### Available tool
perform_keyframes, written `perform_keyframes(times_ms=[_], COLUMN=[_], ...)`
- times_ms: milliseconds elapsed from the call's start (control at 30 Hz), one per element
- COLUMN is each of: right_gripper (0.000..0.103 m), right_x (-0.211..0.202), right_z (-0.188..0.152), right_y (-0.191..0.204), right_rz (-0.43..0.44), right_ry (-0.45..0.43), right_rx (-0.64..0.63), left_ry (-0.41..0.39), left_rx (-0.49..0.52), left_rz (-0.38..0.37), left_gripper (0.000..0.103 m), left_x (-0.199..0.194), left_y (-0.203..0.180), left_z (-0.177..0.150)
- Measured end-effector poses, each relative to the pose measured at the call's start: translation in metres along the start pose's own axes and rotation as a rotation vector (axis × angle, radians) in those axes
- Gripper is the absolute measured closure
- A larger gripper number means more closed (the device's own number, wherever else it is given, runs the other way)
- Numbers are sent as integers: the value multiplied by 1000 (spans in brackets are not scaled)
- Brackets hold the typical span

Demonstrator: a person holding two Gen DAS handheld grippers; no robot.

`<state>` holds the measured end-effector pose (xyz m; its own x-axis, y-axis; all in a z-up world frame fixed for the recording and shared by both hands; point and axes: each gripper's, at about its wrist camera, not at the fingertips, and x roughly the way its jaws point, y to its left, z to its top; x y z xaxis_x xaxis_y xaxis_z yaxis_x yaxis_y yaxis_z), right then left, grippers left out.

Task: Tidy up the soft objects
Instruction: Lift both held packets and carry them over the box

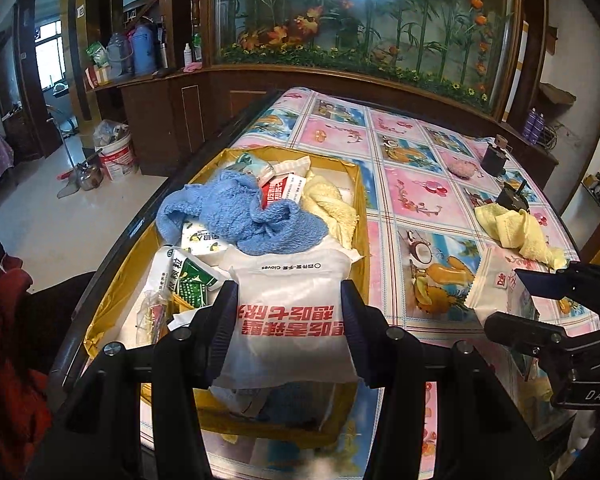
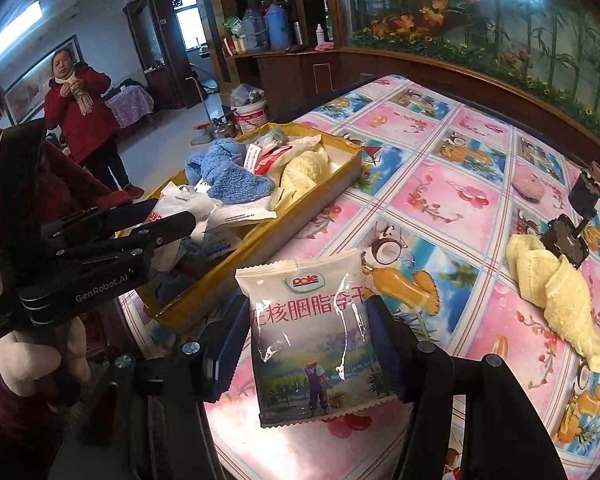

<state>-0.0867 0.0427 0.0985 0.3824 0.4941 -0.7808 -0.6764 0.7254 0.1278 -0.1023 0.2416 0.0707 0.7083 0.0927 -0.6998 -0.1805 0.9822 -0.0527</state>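
The left gripper [image 1: 288, 320] holds a white plastic packet [image 1: 290, 312] printed with large red characters and a line of small dark text; its jaws pinch the packet from both sides, so that the soft film bulges and creases between them. The packet hangs over the near end of a shallow yellow cardboard box [image 1: 362, 240] that stands on the surface [image 1: 416, 200], which is covered by a cloth of pink and blue fruit panels.

In the box lie a rumpled blue towel [image 1: 236, 216], a pale yellow towel [image 1: 332, 204] against the right wall, and several other sachets, one green and white [image 1: 188, 280].

The right gripper [image 2: 308, 340] has its jaws closed on a Dole snack bag [image 2: 312, 336], white at the top with red characters and a farm picture below. The bag is held upright just to the right of the box, above the cloth, glossy and slightly wrinkled.

Farther right on the surface a second yellow towel [image 2: 556, 300] lies crumpled, with a small dark object [image 2: 566, 240] resting on its far end. A fuzzy pink item [image 2: 528, 186] lies beyond it.
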Motion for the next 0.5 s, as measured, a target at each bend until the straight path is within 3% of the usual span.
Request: perform_keyframes(times_ms=[300, 500], right_gripper=[43, 43], right_x=[13, 17], right_z=[17, 60], right_y=[29, 39], right_rz=[23, 86], right_ry=[4, -48], right_rx=[-70, -53], left_ry=[11, 5], left_rx=[-89, -158], left_rz=[-6, 6], left_gripper=[54, 54], left_x=[4, 3], left_y=[35, 64], left_z=[-3, -9])
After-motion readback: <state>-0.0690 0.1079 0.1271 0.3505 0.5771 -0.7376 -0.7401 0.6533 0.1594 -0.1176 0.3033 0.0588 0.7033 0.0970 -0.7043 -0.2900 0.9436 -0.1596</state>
